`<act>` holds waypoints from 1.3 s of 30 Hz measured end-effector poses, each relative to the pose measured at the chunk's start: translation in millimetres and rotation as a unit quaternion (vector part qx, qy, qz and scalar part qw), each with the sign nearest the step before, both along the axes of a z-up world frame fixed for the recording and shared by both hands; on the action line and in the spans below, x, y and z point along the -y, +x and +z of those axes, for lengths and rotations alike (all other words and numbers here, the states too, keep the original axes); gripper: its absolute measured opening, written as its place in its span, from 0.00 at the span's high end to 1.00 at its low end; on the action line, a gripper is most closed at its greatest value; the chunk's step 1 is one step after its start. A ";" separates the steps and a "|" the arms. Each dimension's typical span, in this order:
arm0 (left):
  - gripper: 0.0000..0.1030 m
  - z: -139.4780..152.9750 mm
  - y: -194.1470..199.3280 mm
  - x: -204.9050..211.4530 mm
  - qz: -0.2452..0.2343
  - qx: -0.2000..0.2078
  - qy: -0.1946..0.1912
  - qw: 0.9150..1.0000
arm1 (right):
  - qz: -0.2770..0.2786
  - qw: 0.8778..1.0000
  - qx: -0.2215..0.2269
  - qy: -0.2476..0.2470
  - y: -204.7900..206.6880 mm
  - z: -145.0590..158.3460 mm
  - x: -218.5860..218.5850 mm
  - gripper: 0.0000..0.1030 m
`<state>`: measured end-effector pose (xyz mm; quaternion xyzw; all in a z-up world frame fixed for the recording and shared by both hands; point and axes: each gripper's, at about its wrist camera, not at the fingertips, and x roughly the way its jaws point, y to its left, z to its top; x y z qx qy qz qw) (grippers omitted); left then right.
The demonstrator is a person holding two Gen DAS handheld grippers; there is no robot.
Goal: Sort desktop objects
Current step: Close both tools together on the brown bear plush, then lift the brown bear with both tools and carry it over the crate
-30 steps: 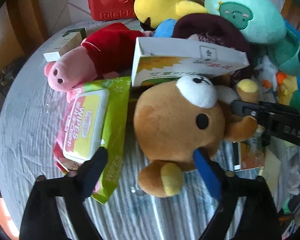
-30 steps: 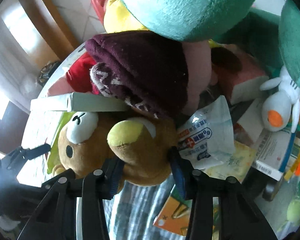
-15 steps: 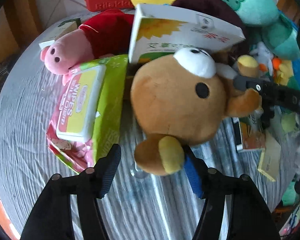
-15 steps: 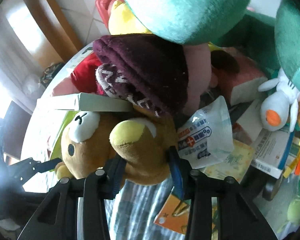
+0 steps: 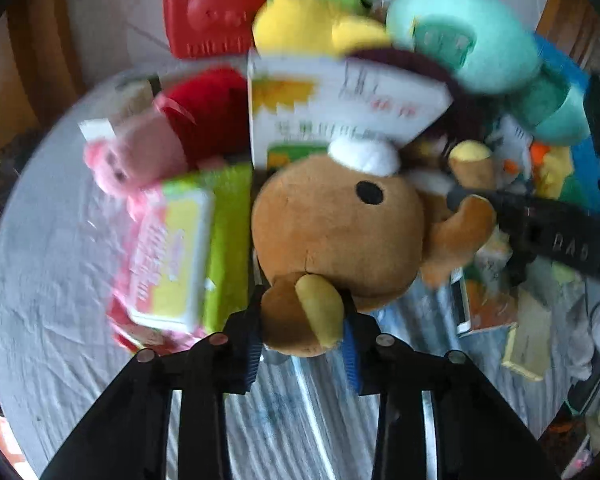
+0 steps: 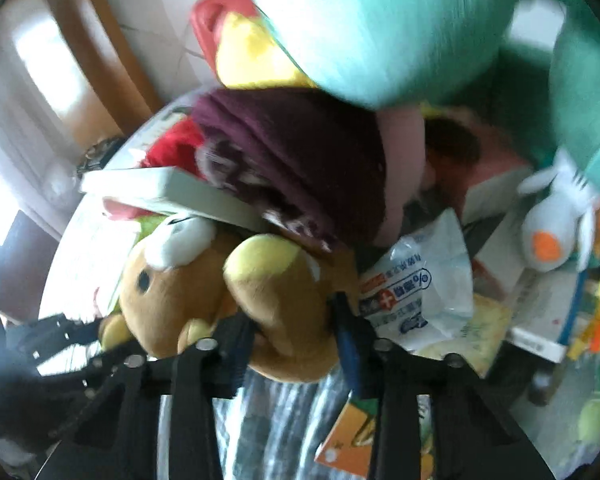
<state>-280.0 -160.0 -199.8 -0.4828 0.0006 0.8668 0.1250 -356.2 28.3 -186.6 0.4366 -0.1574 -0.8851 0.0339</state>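
On the cluttered table (image 5: 52, 360), left gripper (image 5: 302, 334) and right gripper (image 6: 290, 332) both clench the soft, light bear (image 5: 336, 232) by squashy limbs, likely safest held there.

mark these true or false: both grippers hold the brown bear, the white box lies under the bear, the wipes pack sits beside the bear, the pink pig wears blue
1. Both grippers grip the brown plush bear: true. The left gripper pinches one ear, the right gripper the other.
2. The white box lies under the bear: false, it rests over the bear's head.
3. The wipes pack sits beside the bear: true.
4. The pink pig plush wears blue: false, red.
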 end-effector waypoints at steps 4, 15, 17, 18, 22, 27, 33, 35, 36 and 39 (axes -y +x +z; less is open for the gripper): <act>0.68 28.2 5.4 -0.7 -0.017 -0.025 0.009 0.999 | -0.001 1.000 -0.019 0.004 16.2 26.3 -3.5 0.78; 0.68 86.5 20.5 -23.4 -0.075 -0.084 0.018 0.993 | -0.042 0.998 -0.056 0.007 75.6 77.1 -22.8 0.78; 0.68 99.7 23.2 -31.7 -0.084 -0.095 0.020 0.992 | -0.052 0.996 -0.069 0.016 82.1 89.5 -24.5 0.78; 0.68 106.4 24.9 -35.9 -0.088 -0.101 0.020 0.991 | -0.056 0.995 -0.076 0.021 84.2 95.6 -24.0 0.78; 0.68 138.0 32.8 -53.3 -0.111 -0.137 0.023 0.984 | -0.076 0.990 -0.109 0.038 103.0 124.2 -38.8 0.78; 0.68 178.9 42.3 -81.0 -0.142 -0.190 0.027 0.971 | -0.107 0.981 -0.151 0.059 133.2 161.4 -59.0 0.78; 0.68 209.1 46.4 -110.6 -0.177 -0.223 0.037 0.958 | -0.148 0.968 -0.185 0.085 166.0 197.1 -79.0 0.78; 0.68 218.6 46.5 -120.6 -0.192 -0.233 0.043 0.952 | -0.161 0.963 -0.192 0.095 175.3 206.4 -84.7 0.78; 0.68 222.3 46.8 -125.3 -0.198 -0.236 0.045 0.950 | -0.168 0.961 -0.194 0.100 180.2 210.6 -87.5 0.78; 0.68 233.9 49.0 -141.3 -0.219 -0.246 0.050 0.943 | -0.189 0.955 -0.199 0.114 192.9 221.4 -95.8 0.78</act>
